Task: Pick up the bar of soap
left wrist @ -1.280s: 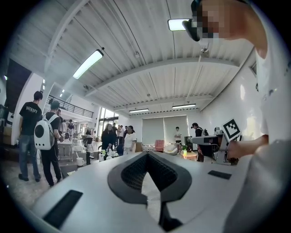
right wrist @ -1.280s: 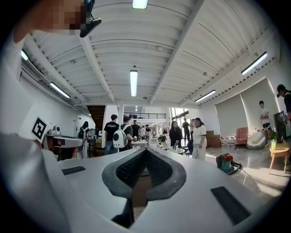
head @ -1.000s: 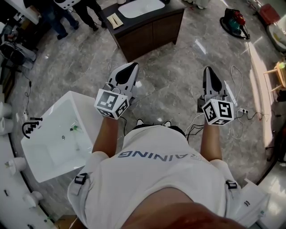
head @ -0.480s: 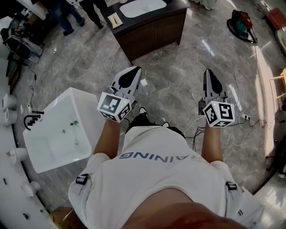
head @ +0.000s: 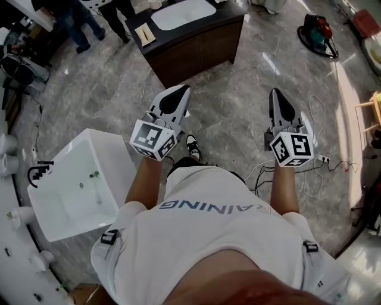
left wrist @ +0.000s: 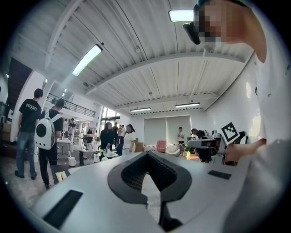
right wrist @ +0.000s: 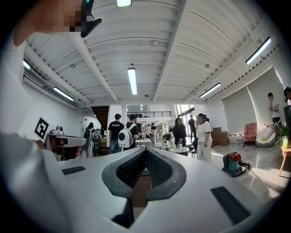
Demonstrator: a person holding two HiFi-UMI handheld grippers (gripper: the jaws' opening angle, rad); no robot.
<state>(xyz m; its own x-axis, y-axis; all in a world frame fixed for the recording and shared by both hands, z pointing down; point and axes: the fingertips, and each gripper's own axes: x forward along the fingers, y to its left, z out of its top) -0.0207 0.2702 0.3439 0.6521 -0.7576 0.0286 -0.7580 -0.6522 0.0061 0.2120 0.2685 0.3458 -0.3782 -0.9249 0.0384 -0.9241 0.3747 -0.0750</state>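
Hiding plenty: the person's white shirt [head: 208, 238] fills the lower head view and covers the floor under the arms; one shoe [head: 191, 145] peeks out past it.
Cut off: bystanders at the top-left edge show as legs only, and the dark cabinet [head: 196, 47] is clipped by the top edge, its inset white sink [head: 181, 13] partly out of frame.
Too small to name: a green speck [head: 95, 174] inside the freestanding white basin [head: 116, 152] at left, near its black tap [head: 37, 171].
Soap: nothing reads clearly as the bar. A small tan block [head: 144, 34] lies flat on the cabinet top, just left of the sink. It is rectangular and pale, and I cannot tell whether it is the soap. It sits well apart from both grippers.
Left tongs: the left gripper [head: 180, 89] is held level over the grey marble floor, jaws closed tip to tip with nothing between them.
Right tongs: the right gripper [head: 277, 93] is level too, jaws pressed together and empty.
Through the right jaws: a sliver of brown shows behind the tips, too little to identify.
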